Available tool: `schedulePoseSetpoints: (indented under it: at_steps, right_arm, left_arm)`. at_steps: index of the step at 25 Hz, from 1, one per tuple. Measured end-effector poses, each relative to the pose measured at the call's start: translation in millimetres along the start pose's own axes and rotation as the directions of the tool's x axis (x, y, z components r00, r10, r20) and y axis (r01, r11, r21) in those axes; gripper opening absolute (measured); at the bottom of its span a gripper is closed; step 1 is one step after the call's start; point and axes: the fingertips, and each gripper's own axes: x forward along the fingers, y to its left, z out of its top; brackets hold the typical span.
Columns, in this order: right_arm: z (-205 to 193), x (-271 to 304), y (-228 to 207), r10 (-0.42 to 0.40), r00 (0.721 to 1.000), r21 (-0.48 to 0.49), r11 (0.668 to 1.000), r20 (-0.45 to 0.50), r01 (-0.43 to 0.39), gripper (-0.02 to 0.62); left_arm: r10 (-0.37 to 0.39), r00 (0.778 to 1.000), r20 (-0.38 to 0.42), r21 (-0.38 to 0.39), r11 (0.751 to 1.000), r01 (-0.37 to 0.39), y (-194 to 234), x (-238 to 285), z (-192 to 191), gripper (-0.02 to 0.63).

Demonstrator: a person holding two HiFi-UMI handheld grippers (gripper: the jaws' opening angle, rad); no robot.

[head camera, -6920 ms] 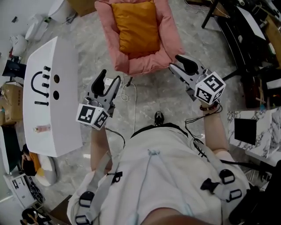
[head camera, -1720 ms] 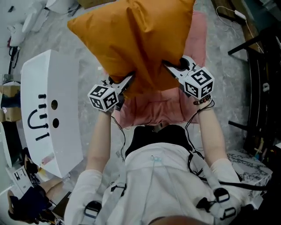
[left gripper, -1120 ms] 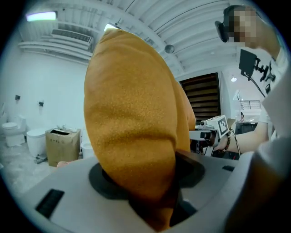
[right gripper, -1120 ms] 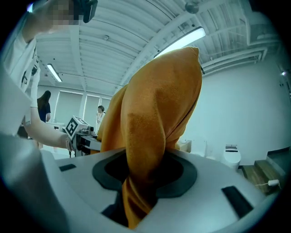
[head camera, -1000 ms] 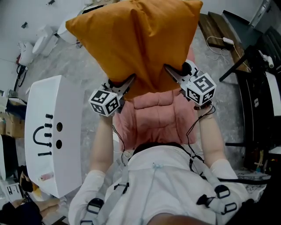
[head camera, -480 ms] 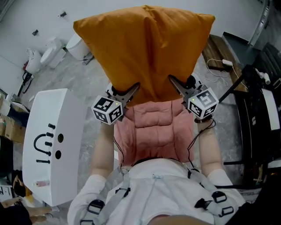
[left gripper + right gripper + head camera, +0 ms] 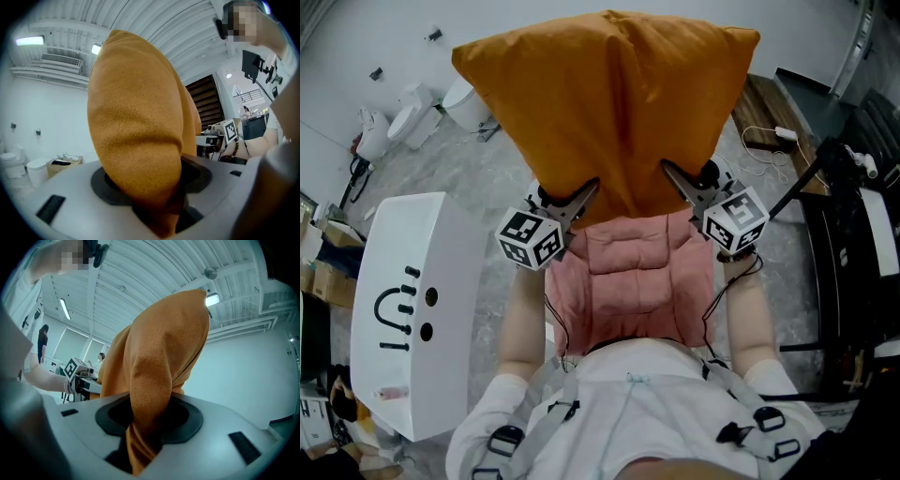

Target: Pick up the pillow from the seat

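Observation:
The orange pillow [image 7: 609, 103] hangs in the air above the pink padded seat [image 7: 628, 281], lifted clear of it. My left gripper [image 7: 581, 194] is shut on the pillow's lower left edge, and my right gripper [image 7: 670, 175] is shut on its lower right edge. In the left gripper view the orange pillow [image 7: 140, 140] is bunched between the jaws and fills the middle of the frame. In the right gripper view a fold of the pillow [image 7: 150, 394] is pinched between the jaws. The pillow hides the seat's backrest.
A white table [image 7: 417, 300] with black marks stands at the left. A dark desk [image 7: 853, 234] with cables lies to the right, and a wooden bench [image 7: 769, 108] behind it. White items [image 7: 394, 117] sit on the floor by the far wall.
Over the last second the head view has shifted, so the pillow and both grippers sit slightly lower in frame. Both grips are unchanged. Seconds earlier the pillow lay on the seat.

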Motion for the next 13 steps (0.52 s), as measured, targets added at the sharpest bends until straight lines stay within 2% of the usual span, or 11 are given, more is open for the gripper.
schedulePoseSetpoints:
  at_steps: [13]
  right_arm:
    - [0.6, 2.4, -1.1, 0.005, 1.0, 0.005, 1.0, 0.015, -0.005, 0.16]
  left_arm:
    - [0.007, 1.0, 0.001, 0.029, 1.0, -0.007, 2.6, -0.6, 4.0, 0.264]
